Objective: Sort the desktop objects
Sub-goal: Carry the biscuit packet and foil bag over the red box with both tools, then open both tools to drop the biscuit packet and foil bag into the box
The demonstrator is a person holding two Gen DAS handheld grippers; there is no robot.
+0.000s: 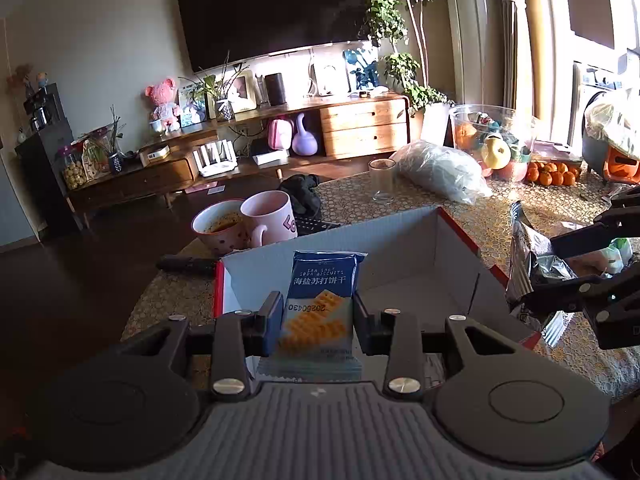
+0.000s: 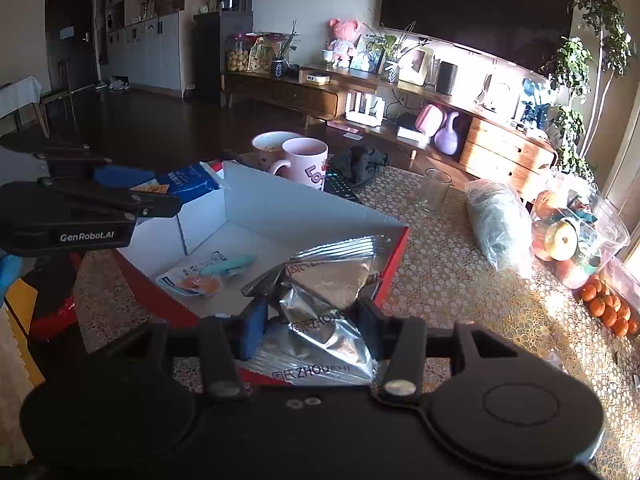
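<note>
My left gripper is shut on a blue soda biscuit packet, held upright over the near edge of an open red-and-white cardboard box. In the right wrist view the same left gripper hangs over the box's left wall with the biscuit packet sticking out. My right gripper is shut on a crumpled silver foil snack bag above the box's near right corner. Inside the box lie a small white sachet and a teal item. The left wrist view shows the right gripper holding the silver bag at the box's right side.
Behind the box stand two pink mugs, a black remote, a dark cloth and a keyboard. A glass, a filled plastic bag, a clear fruit bowl and tangerines sit on the lace tablecloth to the right.
</note>
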